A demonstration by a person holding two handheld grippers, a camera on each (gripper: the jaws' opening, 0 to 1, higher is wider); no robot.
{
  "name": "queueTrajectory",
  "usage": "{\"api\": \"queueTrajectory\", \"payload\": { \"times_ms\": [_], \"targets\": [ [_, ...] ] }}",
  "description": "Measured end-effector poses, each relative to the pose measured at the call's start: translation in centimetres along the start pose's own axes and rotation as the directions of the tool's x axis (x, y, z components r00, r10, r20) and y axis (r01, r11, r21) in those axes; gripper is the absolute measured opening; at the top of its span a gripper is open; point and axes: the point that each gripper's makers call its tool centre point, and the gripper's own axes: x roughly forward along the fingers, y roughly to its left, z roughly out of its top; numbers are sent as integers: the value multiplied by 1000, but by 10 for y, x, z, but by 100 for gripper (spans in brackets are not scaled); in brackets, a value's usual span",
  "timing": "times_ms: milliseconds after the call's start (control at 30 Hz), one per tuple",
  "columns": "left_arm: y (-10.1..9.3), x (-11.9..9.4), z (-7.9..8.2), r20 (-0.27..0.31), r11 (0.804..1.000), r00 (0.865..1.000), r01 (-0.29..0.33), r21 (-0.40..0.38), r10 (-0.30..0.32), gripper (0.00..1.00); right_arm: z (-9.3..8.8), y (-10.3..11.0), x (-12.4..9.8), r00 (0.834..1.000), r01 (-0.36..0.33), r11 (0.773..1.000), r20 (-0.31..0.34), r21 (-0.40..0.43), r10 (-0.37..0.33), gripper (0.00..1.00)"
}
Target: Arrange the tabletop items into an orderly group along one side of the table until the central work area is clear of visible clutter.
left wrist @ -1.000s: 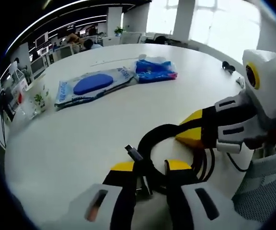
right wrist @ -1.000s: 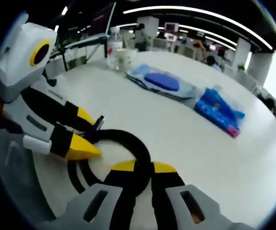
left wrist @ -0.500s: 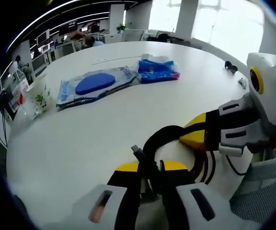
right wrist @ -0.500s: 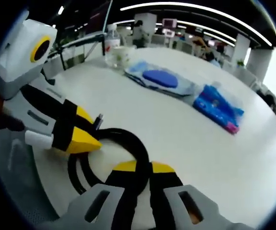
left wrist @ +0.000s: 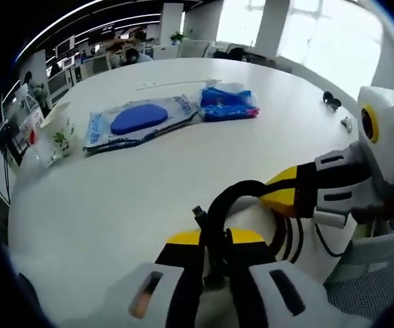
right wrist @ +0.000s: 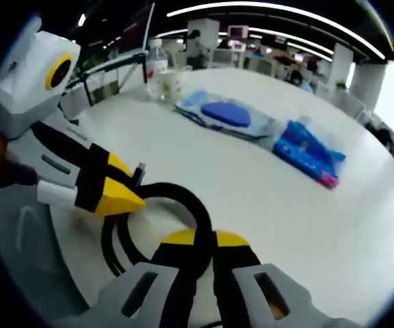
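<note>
Fingers of both grippers, left (left wrist: 214, 239) & right (right wrist: 206, 240), pinch black cable coil (right wrist: 183, 198) at 6 o'clock; blue packs (left wrist: 139, 121) at 11 unsorted, table (left wrist: 115, 198) centre mostly bare.

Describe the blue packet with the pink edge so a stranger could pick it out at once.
Start from the big round white table and look to its far side, beyond the coiled black cable that both grippers hold. Two plastic packets lie side by side there. The one you want, the small blue packet, is crumpled, bright blue with a pink edge, while its neighbour, the flat clear bag, is longer and shows a dark blue oval.
</note>
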Motion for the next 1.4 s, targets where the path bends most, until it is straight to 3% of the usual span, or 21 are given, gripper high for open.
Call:
{"api": "queueTrajectory", "payload": {
  "times_ms": [433,933,1400],
  "targets": [
    [-1,-8,10,16,999,1000,11,-53,-10,11,10,-3,-5,1000,5,1000,22,-10,-5,1],
    [6,-11,47,58,998,998,23,-52,-20,11,44,-21,-8,996,37,999,81,-8,-36,1],
    [18,-8,69,78,998,997,20,-51,-16,11,64,-31,0,994,46,999,104,4,-46,1]
  ]
}}
